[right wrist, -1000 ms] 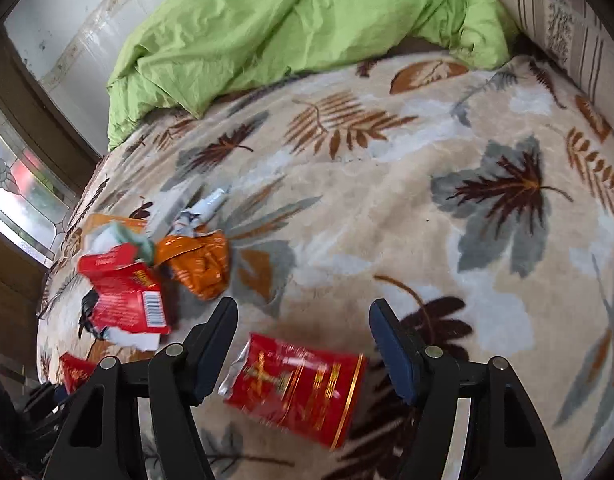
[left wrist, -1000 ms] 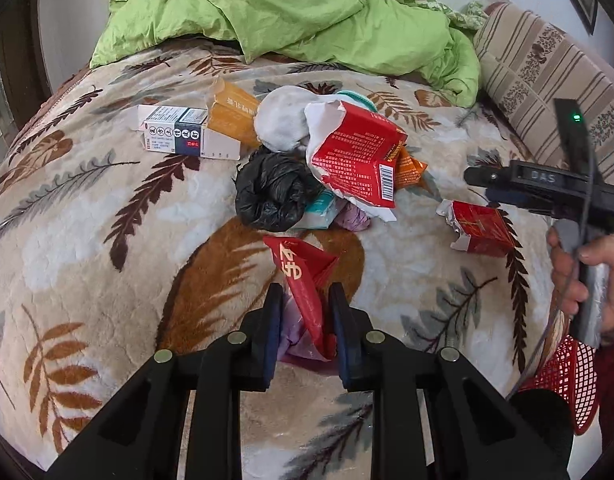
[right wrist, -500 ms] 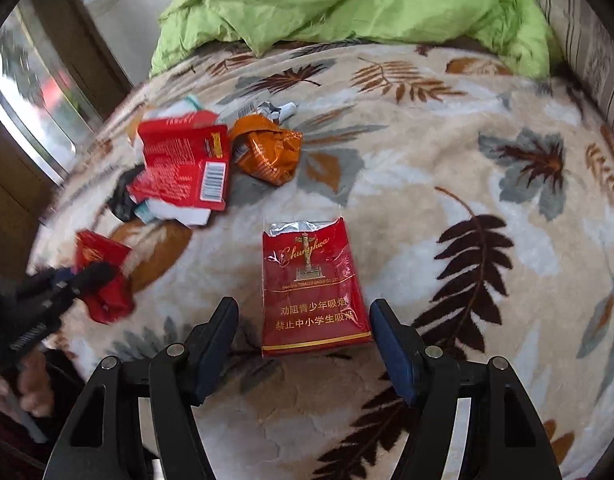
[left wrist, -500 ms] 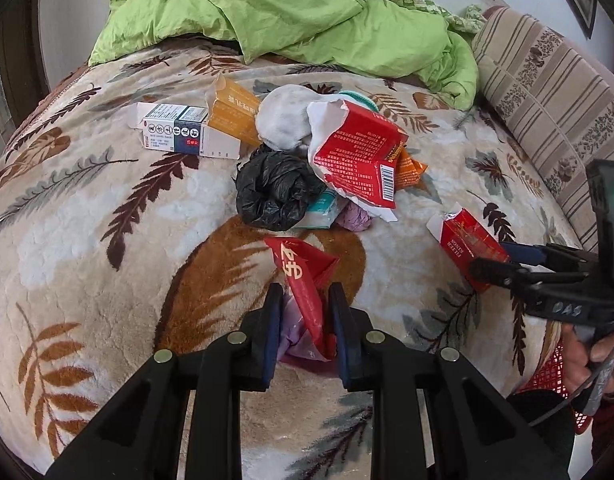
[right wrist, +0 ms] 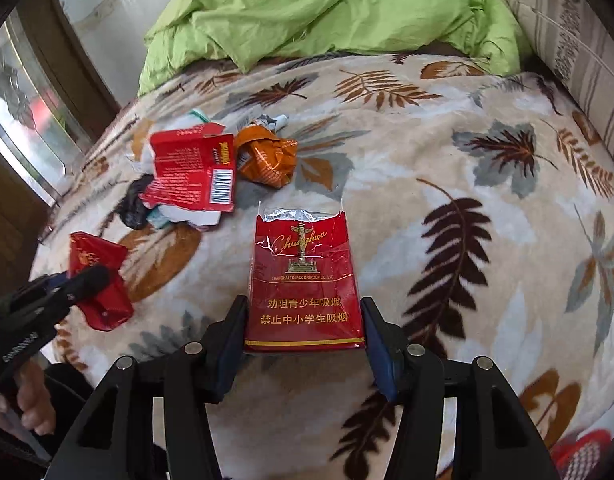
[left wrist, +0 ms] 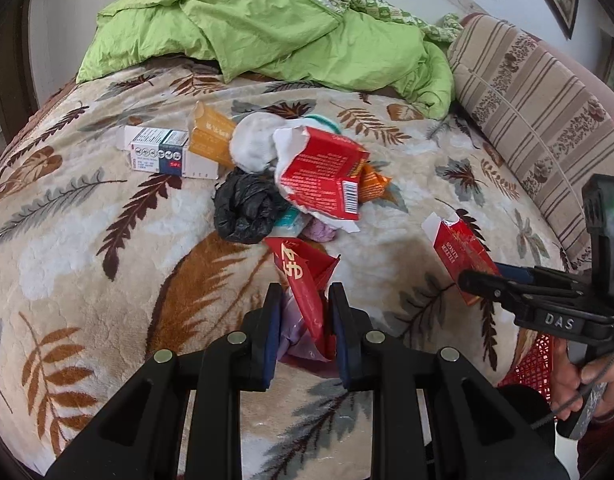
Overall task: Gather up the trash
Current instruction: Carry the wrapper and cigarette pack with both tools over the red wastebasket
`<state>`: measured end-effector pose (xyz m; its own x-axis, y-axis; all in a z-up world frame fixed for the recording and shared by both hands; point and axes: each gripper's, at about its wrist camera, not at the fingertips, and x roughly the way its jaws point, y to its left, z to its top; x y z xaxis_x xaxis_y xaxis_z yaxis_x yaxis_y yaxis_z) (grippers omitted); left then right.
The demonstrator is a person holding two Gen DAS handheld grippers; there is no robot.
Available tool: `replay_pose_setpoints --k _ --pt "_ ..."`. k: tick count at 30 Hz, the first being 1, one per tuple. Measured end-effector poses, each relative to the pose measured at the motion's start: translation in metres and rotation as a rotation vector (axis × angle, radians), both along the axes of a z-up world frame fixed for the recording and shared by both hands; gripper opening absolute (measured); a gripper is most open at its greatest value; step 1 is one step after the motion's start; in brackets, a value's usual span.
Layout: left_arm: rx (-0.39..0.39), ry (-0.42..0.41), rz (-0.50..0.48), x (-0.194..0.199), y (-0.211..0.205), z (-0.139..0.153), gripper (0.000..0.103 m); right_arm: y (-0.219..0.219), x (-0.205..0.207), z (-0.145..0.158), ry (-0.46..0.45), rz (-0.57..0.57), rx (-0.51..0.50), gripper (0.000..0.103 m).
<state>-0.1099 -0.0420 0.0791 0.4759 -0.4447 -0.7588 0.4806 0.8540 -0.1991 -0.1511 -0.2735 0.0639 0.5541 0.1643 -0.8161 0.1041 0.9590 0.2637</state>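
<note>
My left gripper (left wrist: 303,316) is shut on a crumpled red wrapper (left wrist: 307,280) just above the leaf-patterned blanket (left wrist: 107,240); it also shows in the right wrist view (right wrist: 99,280). My right gripper (right wrist: 303,336) has closed onto a red cigarette pack (right wrist: 303,280), its fingers touching both sides; the pack also shows in the left wrist view (left wrist: 461,252). A trash pile lies beyond: a torn red carton (left wrist: 323,176), a black bag (left wrist: 247,208), an orange wrapper (right wrist: 267,156), a white sock (left wrist: 255,144), an orange box (left wrist: 211,136), a white-blue box (left wrist: 163,156).
A green duvet (left wrist: 267,28) is heaped at the far end of the bed. A striped cushion (left wrist: 539,120) lines the right side. A red mesh basket (left wrist: 531,364) sits low at the right edge, below the bed.
My right gripper moved in over the red cigarette pack and narrowed from wide open until its fingers touch the pack's sides. My left gripper stayed shut on the red wrapper.
</note>
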Motion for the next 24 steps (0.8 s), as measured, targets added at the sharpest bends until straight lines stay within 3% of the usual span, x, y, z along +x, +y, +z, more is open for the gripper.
replay_pose_setpoints --k 13,24 --pt "-0.017 -0.046 -0.186 -0.049 -0.051 0.029 0.022 -0.029 -0.094 0.032 -0.097 -0.160 0.172 0.058" --pt "-0.021 -0.041 -0.573 -0.139 -0.164 0.050 0.022 -0.109 -0.214 0.047 -0.116 -0.450 0.169 0.058"
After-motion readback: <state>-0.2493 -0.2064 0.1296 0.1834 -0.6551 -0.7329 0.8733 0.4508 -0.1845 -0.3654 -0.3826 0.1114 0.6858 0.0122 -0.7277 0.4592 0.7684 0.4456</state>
